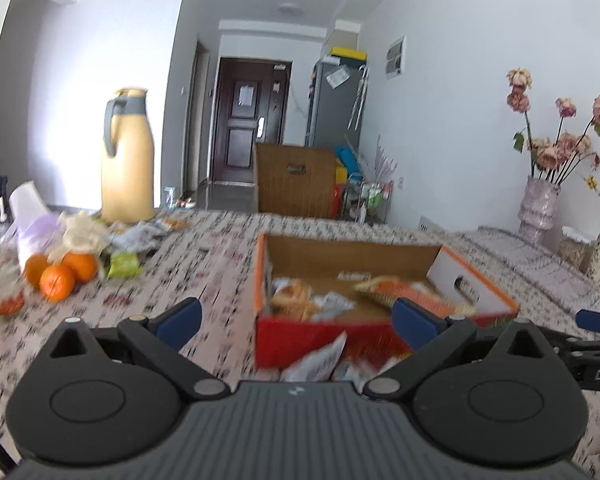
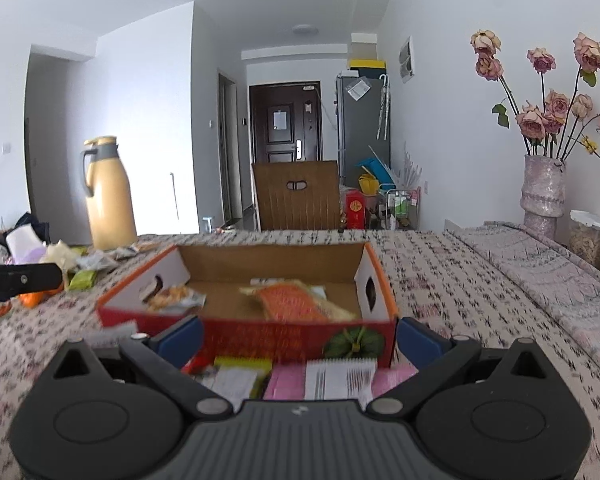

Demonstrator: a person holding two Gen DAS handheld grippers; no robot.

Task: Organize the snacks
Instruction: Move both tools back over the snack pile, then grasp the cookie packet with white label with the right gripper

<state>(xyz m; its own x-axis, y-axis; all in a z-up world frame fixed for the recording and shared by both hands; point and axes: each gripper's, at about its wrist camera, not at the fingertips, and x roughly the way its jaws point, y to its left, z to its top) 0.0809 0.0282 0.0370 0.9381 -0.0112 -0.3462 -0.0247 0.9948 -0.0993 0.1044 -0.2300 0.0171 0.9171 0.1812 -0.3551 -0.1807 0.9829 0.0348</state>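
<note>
We are holding the left gripper (image 1: 296, 322) low over the patterned tabletop (image 1: 204, 256), its blue-padded jaws spread wide with nothing between them. In the left wrist view the open cardboard box (image 1: 476, 276) is sitting right of centre, orange-rimmed and red-fronted, and several snack packets (image 1: 296, 300) are lying inside it, blurred. Another packet (image 1: 320, 358) is lying on the tabletop just in front of the box, at the lower centre of the frame. At the left of that frame three oranges (image 1: 58, 276) are resting beside a heap of wrappers (image 1: 132, 240), and a tall yellow jug (image 1: 127, 156) is standing behind them. A vase of dried roses (image 1: 540, 204) is standing at the right edge.

We are holding the right gripper (image 2: 299, 340) just in front of the box (image 2: 372, 276), jaws likewise wide apart and gripping nothing. In the right wrist view an orange snack bag (image 2: 296, 300) is lying in the middle of the box floor and a smaller packet (image 2: 172, 296) is leaning in its left corner. Loose packets (image 2: 300, 380), pink, white and green, are lying on the tabletop (image 2: 460, 272) between the gripper body and the red box front, at the lower centre of the frame. The jug (image 2: 110, 196) is showing at the left and the vase (image 2: 542, 192) at the right
</note>
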